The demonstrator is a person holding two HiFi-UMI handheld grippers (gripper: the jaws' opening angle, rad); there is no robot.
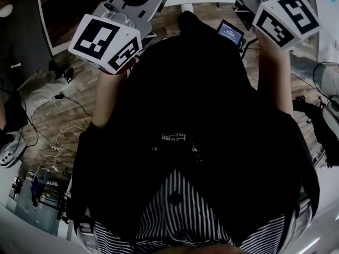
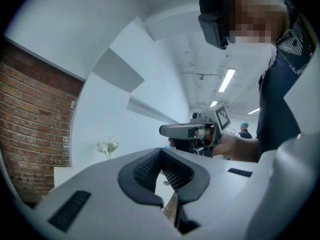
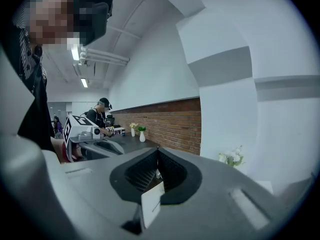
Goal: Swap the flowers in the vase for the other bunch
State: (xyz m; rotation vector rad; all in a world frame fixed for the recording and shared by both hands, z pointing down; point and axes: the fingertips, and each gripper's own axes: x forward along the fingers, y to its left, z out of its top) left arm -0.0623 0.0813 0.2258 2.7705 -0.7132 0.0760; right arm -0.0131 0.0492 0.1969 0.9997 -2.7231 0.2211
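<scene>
Far ahead in the left gripper view, a small bunch of white flowers (image 2: 108, 146) stands on a white ledge against the white wall. The same white flowers (image 3: 231, 157) show at the right of the right gripper view; I cannot make out their vase. My left gripper (image 2: 161, 151) is shut with nothing between its pads. My right gripper (image 3: 158, 150) is also shut and empty, with a white tag (image 3: 152, 204) near its base. Both are held up level, far from the flowers. The head view shows only their marker cubes (image 1: 106, 42) (image 1: 286, 18).
A dark table by the brick wall (image 3: 175, 126) carries two small vases with flowers (image 3: 133, 129) (image 3: 142, 134). Another person (image 3: 100, 114) stands behind it. The head view looks down on the holder's black top (image 1: 196, 115), with cables on the wooden floor (image 1: 58, 120).
</scene>
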